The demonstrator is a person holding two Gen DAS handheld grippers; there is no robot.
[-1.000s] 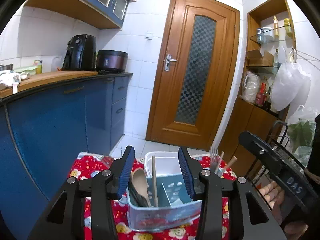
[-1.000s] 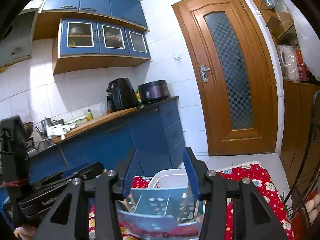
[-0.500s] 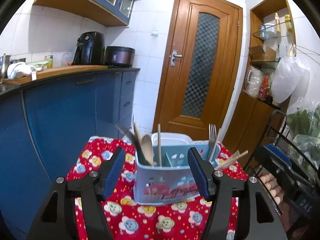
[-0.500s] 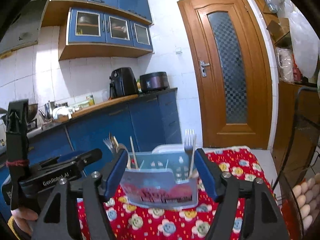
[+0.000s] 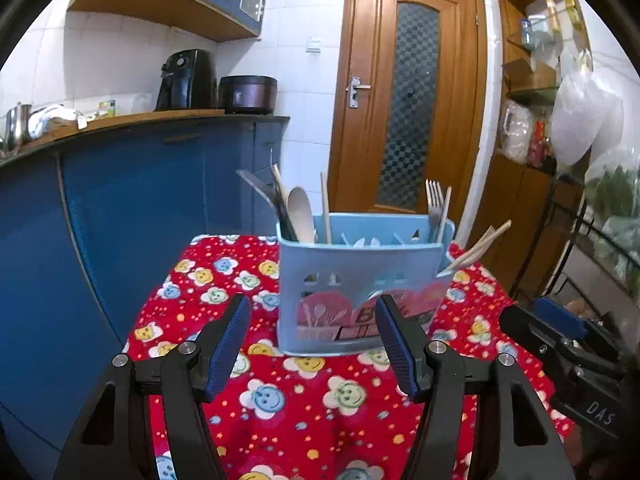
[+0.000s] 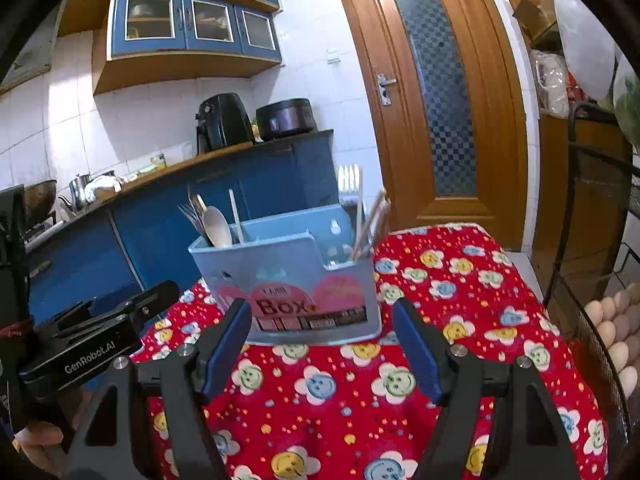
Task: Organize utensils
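Now both claws gaping (nothing gripped); utensil box point(image 5: 360, 288) upright.

The lower ends of the utensils point(image 5: 301, 216) are hidden inside the blue caddy point(image 5: 360, 280), so their handles or heads cannot be told apart. The label point(image 6: 280, 306) on its near wall is partly covered by the right gripper's fingers point(image 6: 230, 336). The tablecloth point(image 6: 460, 320) is cut off at the near edge. Cabinet contents far left are too small to identify.

A home kitchen: blue cabinets point(image 5: 132, 200), tiled walls point(image 6: 120, 120), air fryer point(image 5: 186, 79) on the counter.
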